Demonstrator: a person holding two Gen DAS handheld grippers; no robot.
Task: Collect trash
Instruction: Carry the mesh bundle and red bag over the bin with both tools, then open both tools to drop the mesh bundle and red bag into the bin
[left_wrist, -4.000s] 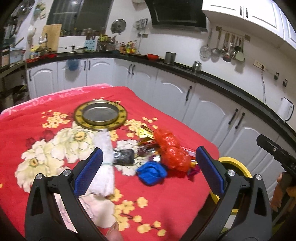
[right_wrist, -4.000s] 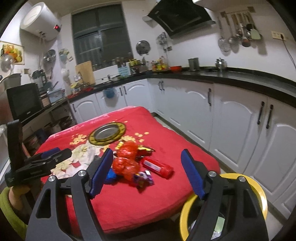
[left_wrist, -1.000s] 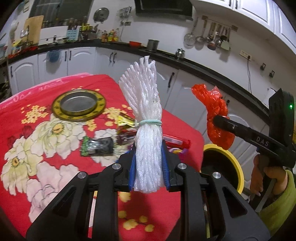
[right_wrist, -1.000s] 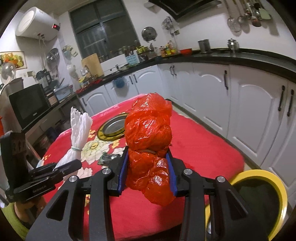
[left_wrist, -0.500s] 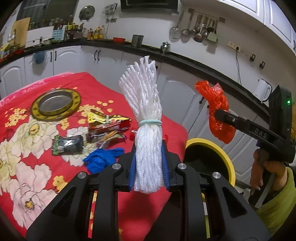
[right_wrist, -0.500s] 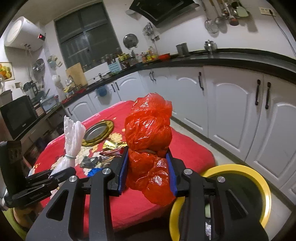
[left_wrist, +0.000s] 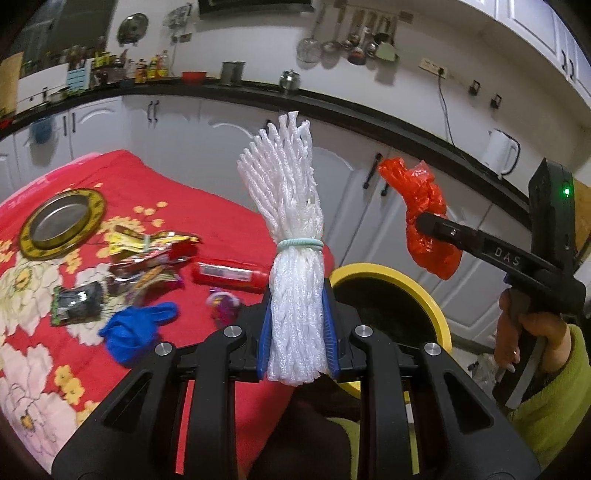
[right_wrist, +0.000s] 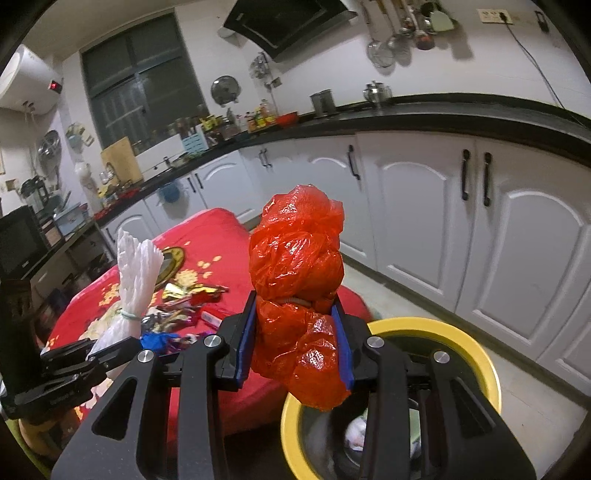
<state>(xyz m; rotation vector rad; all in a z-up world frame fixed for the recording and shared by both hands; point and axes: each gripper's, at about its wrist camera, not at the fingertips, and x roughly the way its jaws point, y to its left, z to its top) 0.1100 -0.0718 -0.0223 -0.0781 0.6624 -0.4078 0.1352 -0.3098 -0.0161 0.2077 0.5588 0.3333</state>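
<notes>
My left gripper (left_wrist: 297, 330) is shut on a white foam net bundle (left_wrist: 291, 229) tied with a pale green band, held upright over the table's edge beside the yellow-rimmed bin (left_wrist: 399, 291). My right gripper (right_wrist: 295, 341) is shut on a crumpled red plastic bag (right_wrist: 297, 258), just above the bin's (right_wrist: 476, 360) near rim. In the left wrist view the red bag (left_wrist: 424, 218) and the right gripper (left_wrist: 424, 221) hang above the bin's right side. The white bundle (right_wrist: 136, 273) shows at the left of the right wrist view.
On the red flowered tablecloth (left_wrist: 221, 206) lie snack wrappers (left_wrist: 147, 254), a red tube packet (left_wrist: 229, 275), a blue glove (left_wrist: 133, 328), a dark packet (left_wrist: 75, 302) and a gold-rimmed metal plate (left_wrist: 61, 221). White cabinets (right_wrist: 498, 236) and a black counter run behind. Trash lies inside the bin.
Both grippers have carried their loads sideways off the table toward the bin. The bin's rim now sits closer under both, and the table has slid to the left in both views.
</notes>
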